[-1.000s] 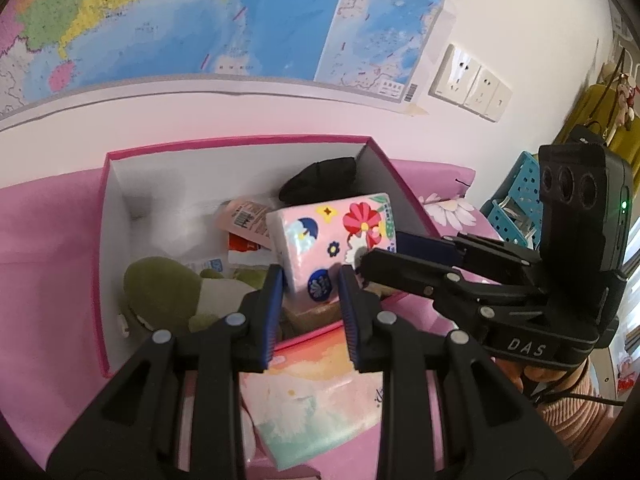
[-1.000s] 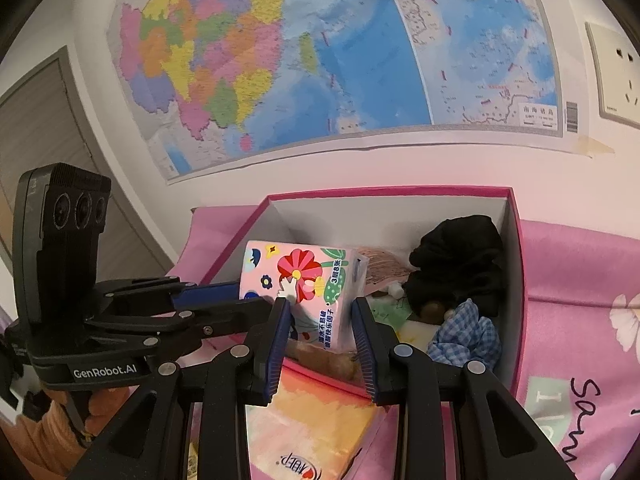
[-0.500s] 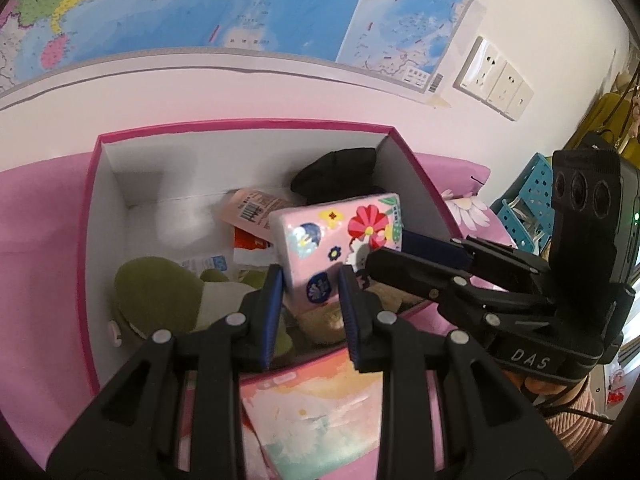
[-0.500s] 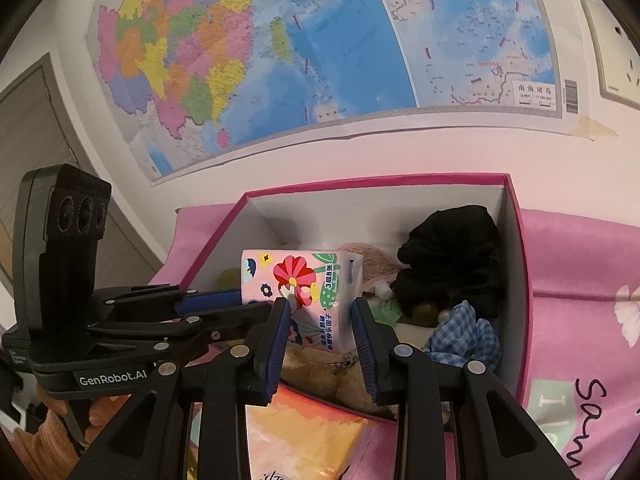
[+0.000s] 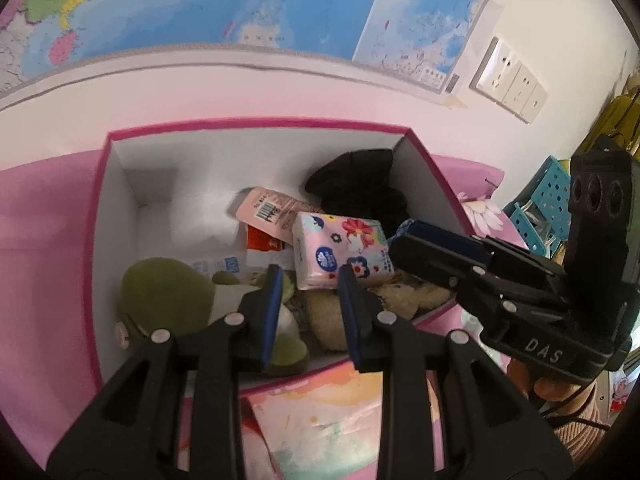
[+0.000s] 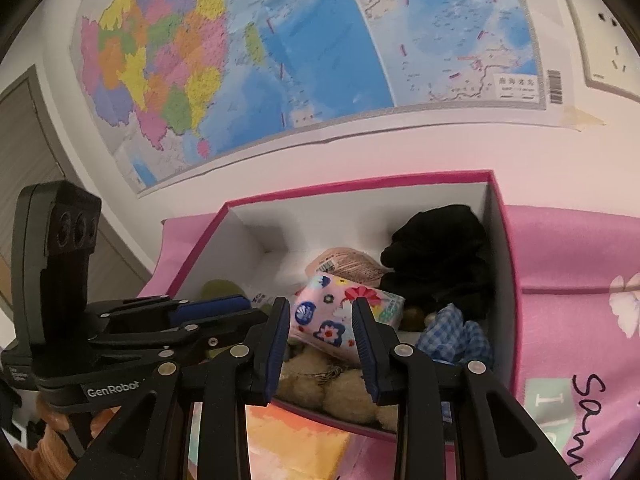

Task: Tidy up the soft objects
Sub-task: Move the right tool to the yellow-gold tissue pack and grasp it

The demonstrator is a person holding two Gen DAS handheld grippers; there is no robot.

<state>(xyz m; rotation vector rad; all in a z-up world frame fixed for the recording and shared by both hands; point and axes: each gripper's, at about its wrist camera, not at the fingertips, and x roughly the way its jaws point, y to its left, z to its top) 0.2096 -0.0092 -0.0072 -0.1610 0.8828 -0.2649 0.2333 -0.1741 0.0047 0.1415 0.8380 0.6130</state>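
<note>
Both claws hover spread over the near rim of the pink box [image 5: 256, 124], holding nothing: the left claw [image 5: 308, 292] and the right claw [image 6: 320, 332] (their fingers block the box's front wall). Inside, the green plush toy [image 5: 168, 292] is partly hidden by the left claw's finger; a black cloth bundle [image 6: 436, 256] fills the far right corner. The floral tissue pack [image 5: 340, 254] lies tilted atop the pile. A blue checked cloth [image 6: 456, 336] is half covered, and the beige fuzzy toys [image 6: 340, 388] below are hard to make out.
</note>
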